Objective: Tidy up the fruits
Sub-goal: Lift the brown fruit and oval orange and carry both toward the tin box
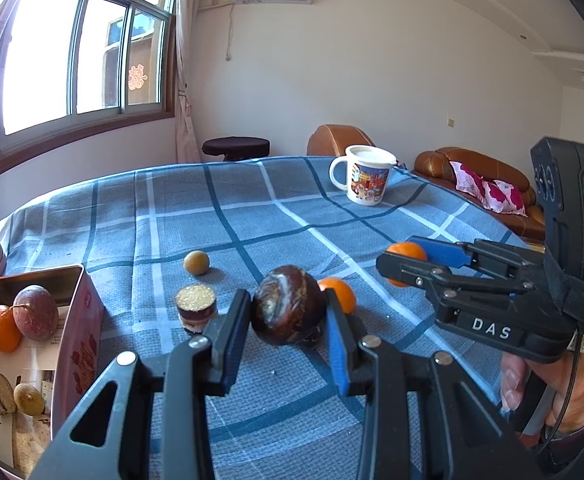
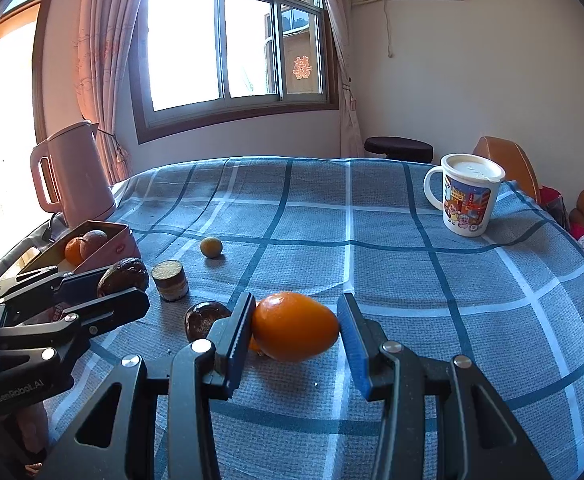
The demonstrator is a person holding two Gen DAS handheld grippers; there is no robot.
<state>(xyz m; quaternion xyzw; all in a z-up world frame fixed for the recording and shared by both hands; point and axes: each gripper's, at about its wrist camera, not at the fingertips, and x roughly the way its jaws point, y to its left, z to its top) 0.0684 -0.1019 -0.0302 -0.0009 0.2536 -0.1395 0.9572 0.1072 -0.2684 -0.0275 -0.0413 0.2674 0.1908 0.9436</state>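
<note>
My left gripper (image 1: 287, 312) is shut on a dark brown passion fruit (image 1: 287, 310) and holds it above the blue checked cloth (image 1: 211, 220). My right gripper (image 2: 296, 326) is shut on an orange (image 2: 294, 326), also held above the cloth. In the left wrist view the right gripper (image 1: 402, 258) shows with its orange (image 1: 406, 252) at the right. Another orange (image 1: 342, 292) lies behind the passion fruit. A pink tin box (image 1: 77, 320) at the left holds an orange (image 1: 1, 328) and a purple passion fruit (image 1: 35, 312).
A small yellow-green fruit (image 1: 196, 262) and a short round cake-like piece (image 1: 195, 306) lie on the cloth. Another dark passion fruit (image 2: 203, 320) lies by my right gripper. A white cartoon mug (image 2: 468, 196) stands far right, a pink kettle (image 2: 73, 176) far left.
</note>
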